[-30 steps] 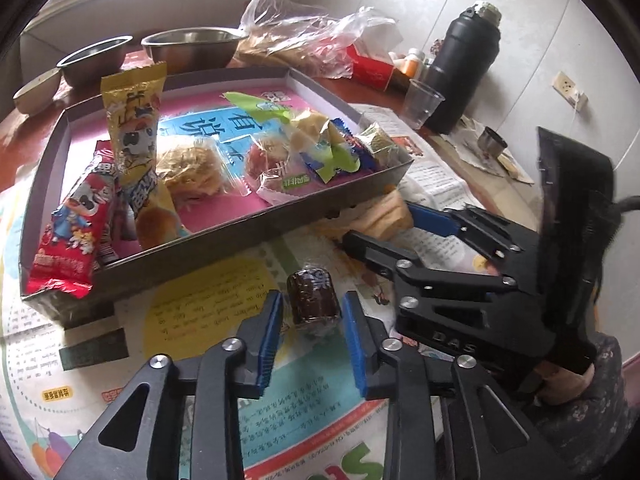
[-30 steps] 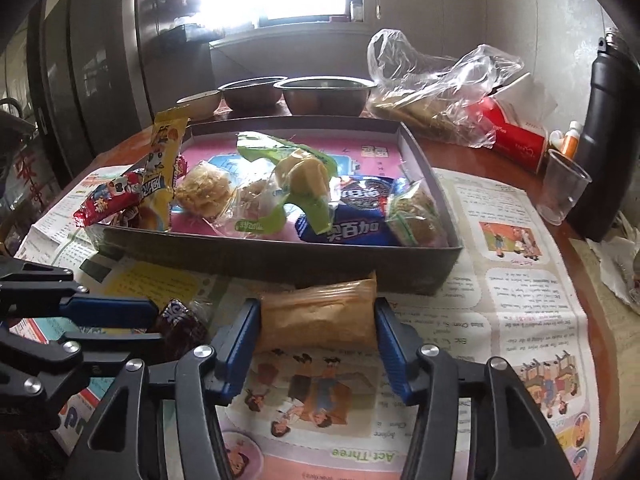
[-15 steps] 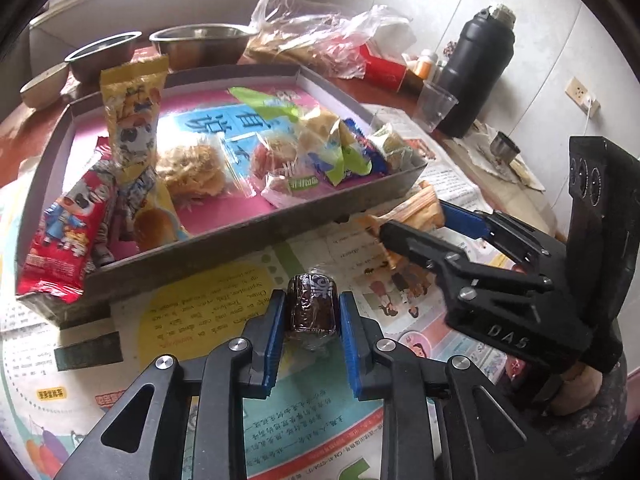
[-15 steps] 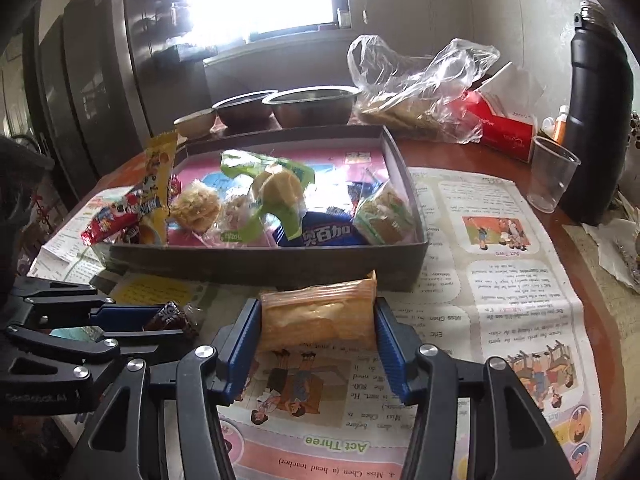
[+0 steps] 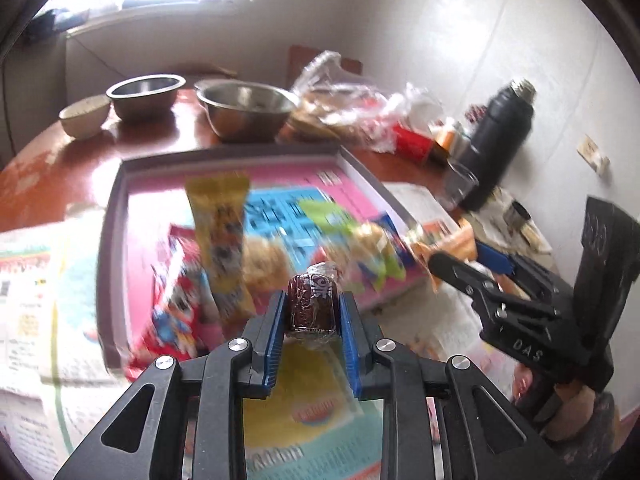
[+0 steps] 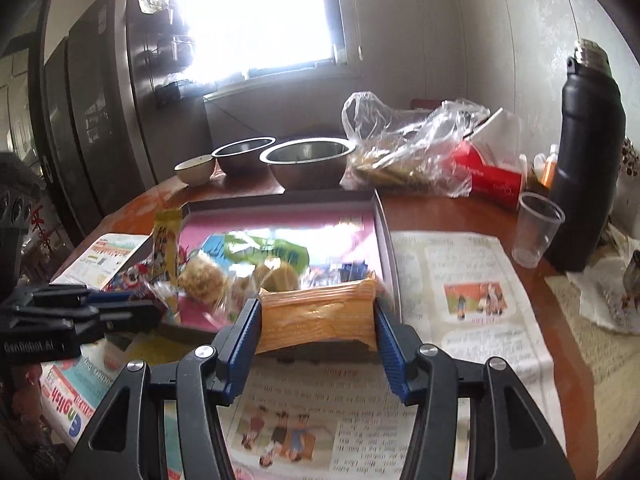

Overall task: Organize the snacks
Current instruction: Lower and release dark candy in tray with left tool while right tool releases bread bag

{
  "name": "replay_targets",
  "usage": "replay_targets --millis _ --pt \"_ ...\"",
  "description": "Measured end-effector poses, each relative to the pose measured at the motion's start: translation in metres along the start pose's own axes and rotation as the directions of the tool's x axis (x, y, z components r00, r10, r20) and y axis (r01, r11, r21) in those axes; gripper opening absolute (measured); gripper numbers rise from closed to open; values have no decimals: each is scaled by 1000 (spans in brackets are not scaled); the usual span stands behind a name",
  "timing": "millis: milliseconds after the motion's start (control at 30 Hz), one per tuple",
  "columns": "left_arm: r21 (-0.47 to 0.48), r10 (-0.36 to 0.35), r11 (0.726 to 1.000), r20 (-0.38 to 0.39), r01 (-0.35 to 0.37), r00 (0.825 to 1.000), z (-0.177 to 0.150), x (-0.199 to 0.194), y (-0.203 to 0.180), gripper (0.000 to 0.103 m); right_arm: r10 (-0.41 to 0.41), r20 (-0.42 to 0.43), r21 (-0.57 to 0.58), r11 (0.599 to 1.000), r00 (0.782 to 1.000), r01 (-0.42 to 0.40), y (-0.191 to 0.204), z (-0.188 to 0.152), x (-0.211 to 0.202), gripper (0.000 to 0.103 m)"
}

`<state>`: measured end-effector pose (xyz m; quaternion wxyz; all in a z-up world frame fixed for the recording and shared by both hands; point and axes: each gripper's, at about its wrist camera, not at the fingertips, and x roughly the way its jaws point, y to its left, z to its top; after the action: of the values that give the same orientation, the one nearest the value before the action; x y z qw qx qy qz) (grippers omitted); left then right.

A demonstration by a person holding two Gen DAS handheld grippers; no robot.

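My left gripper [image 5: 311,310] is shut on a small dark brown wrapped candy [image 5: 310,306], held in the air above the newspaper in front of the tray. My right gripper [image 6: 318,312] is shut on an orange snack packet [image 6: 318,318], lifted just before the near wall of the grey tray [image 6: 384,232]. The tray [image 5: 116,208] has a pink lining and holds several wrapped snacks, among them a yellow bar [image 5: 220,232] and a red packet [image 5: 172,312]. The right gripper [image 5: 460,264] with its orange packet shows at the right of the left wrist view; the left gripper's fingers [image 6: 116,310] show at the left of the right wrist view.
Newspaper sheets [image 6: 472,292] cover the round wooden table. Behind the tray stand two steel bowls [image 6: 306,160], a small ceramic bowl [image 6: 196,168], a clear plastic bag of food [image 6: 404,152] and a red box [image 6: 492,180]. A black flask [image 6: 588,152] and a clear plastic cup [image 6: 538,228] stand at the right.
The left gripper closed on the brown candy and lifted it off the newspaper. The right gripper rose with the orange packet. Both views now tilt higher toward the tray.
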<state>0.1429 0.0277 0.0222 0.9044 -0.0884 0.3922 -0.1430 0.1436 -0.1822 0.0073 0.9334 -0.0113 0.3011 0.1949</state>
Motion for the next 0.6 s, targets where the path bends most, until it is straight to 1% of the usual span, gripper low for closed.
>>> replay_targets --millis 133,267,467,600 --pt "-13 25 1000 11 -25 1000 11 11 3 27 -28 -1 21 999 1000 28 -5 10 11 55" --pt "-7 40 999 -9 -40 999 10 25 4 27 -60 -5 38 997 998 60 -9 19 25 55" --pt "-2 34 999 -34 -34 999 6 37 5 27 -64 -30 38 997 998 65 -5 27 49 56" --pt "-6 31 999 -46 -31 998 3 43 5 27 -53 -41 63 996 998 55 -5 28 59 56"
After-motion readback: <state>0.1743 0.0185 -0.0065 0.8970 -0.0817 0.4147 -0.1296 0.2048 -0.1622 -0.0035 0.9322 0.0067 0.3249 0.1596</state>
